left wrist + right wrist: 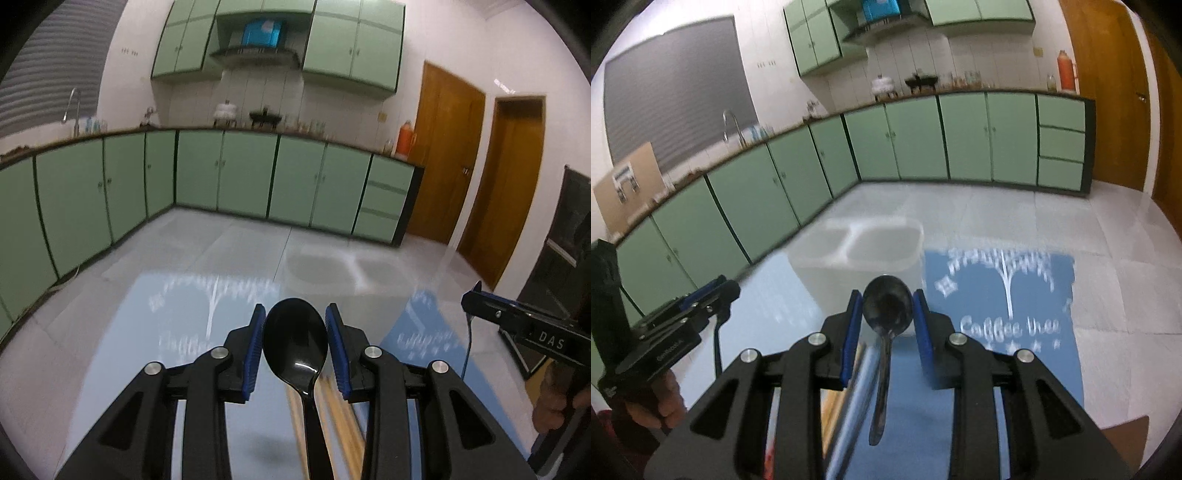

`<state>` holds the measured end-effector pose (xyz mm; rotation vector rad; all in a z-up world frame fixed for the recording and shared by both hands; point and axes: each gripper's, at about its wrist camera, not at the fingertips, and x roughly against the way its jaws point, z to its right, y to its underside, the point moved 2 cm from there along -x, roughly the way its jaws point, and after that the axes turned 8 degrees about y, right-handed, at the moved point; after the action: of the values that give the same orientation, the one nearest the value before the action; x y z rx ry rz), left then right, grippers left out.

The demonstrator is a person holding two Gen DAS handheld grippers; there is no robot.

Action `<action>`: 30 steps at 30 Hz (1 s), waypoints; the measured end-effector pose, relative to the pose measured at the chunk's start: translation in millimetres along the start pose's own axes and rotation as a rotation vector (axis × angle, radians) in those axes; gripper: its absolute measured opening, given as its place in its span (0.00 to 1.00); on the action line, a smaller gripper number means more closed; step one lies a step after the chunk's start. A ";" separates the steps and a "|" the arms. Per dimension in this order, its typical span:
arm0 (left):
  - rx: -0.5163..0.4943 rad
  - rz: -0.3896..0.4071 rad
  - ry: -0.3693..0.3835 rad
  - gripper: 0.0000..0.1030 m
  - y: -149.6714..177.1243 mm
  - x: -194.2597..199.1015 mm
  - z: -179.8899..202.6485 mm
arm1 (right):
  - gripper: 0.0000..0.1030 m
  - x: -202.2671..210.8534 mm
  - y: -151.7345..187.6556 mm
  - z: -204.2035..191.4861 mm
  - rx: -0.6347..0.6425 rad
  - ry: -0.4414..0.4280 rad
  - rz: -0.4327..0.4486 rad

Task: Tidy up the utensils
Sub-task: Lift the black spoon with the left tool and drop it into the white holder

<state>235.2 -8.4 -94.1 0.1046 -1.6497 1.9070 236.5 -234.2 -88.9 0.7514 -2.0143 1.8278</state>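
Observation:
My left gripper is shut on a black plastic spoon, its bowl pinched between the blue pads and its handle hanging down toward me. My right gripper is shut on a metal spoon the same way, bowl up, handle down. Ahead of both stands a translucent white two-compartment holder, seen faintly in the left wrist view as the holder. Each gripper shows in the other's view: the right one at the right edge, the left one at the left.
A blue placemat with white print lies on the table under and right of the holder. Wooden chopsticks lie below the left gripper; more utensils lie below the right. Green cabinets and wooden doors stand far behind.

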 end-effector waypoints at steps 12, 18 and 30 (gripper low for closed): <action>-0.080 0.241 0.029 0.32 -112.4 -41.3 14.7 | 0.26 -14.6 -102.8 -3.2 0.017 -0.003 0.216; -0.084 0.252 -0.004 0.32 -117.3 -91.4 3.4 | 0.26 -60.6 -114.8 2.5 0.022 0.041 0.235; -0.057 0.153 -0.003 0.32 -76.2 -137.1 -21.7 | 0.26 -121.4 -72.4 4.4 0.030 0.041 0.110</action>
<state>390.7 -38.7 -92.1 -0.0435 -1.7566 1.9700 377.0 -221.5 -98.4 0.6175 -2.0435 1.9214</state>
